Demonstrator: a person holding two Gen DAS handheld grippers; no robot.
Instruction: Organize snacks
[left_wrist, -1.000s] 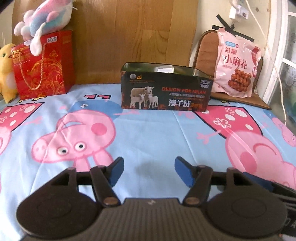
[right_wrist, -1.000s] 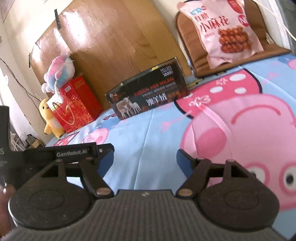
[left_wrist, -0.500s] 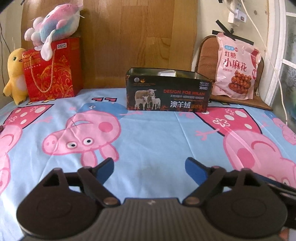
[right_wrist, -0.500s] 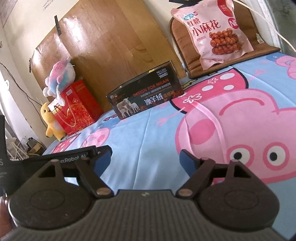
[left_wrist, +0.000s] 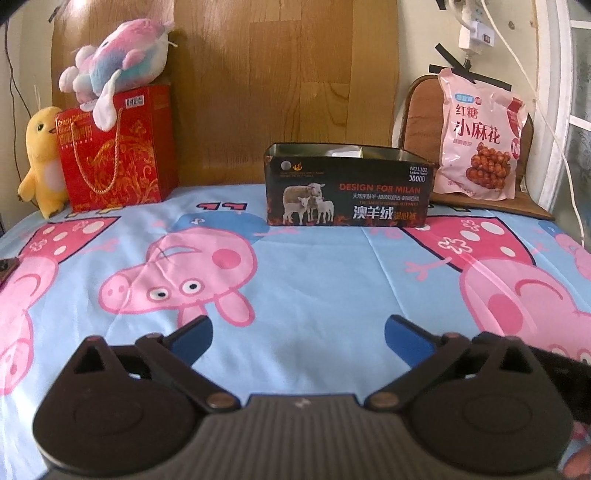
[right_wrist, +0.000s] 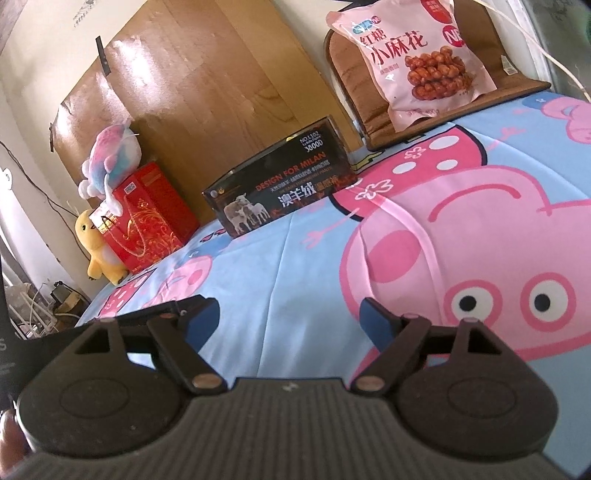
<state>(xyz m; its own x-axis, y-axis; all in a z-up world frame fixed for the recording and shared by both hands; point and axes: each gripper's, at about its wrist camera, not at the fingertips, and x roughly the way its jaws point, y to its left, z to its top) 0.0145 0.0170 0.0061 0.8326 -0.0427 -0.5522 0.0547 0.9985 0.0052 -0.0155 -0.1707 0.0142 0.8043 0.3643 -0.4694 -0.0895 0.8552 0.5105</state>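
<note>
Both hand-held grippers were seen low over the blue cartoon-pig bedsheet (left_wrist: 314, 295). For the left gripper (left_wrist: 298, 338), the jaws were opening and stood widely spread, with nothing but sheet between the blue pads (left_wrist: 192, 338). For the right gripper (right_wrist: 290, 319), the jaws were likewise held apart and nothing was pinched. From the left wrist view, the pink snack bag (left_wrist: 478, 136) was found at about one o'clock, well apart from both grippers, propped on a brown cushioned seat (left_wrist: 419, 110) at the far edge of the bed. It was stood on its bottom edge and leaned back against the cushion, so that its long axis ran nearly upright, its top seam was pointed up toward twelve o'clock and its printed face was turned toward the cameras. Red Chinese characters and a picture of brown twisted pastries were shown on the front, and the pouch was seen to be full and slightly puffed. From the right wrist view the same bag (right_wrist: 413, 59) was tilted, its top toward eleven o'clock. A dark open-topped box (left_wrist: 347, 184) printed with sheep was placed at twelve o'clock, just left of the bag. A red gift bag (left_wrist: 114, 147) was stood at ten o'clock, a pastel plush toy (left_wrist: 118, 59) was laid on top of it, and a yellow plush duck (left_wrist: 40, 158) was set beside it.
</note>
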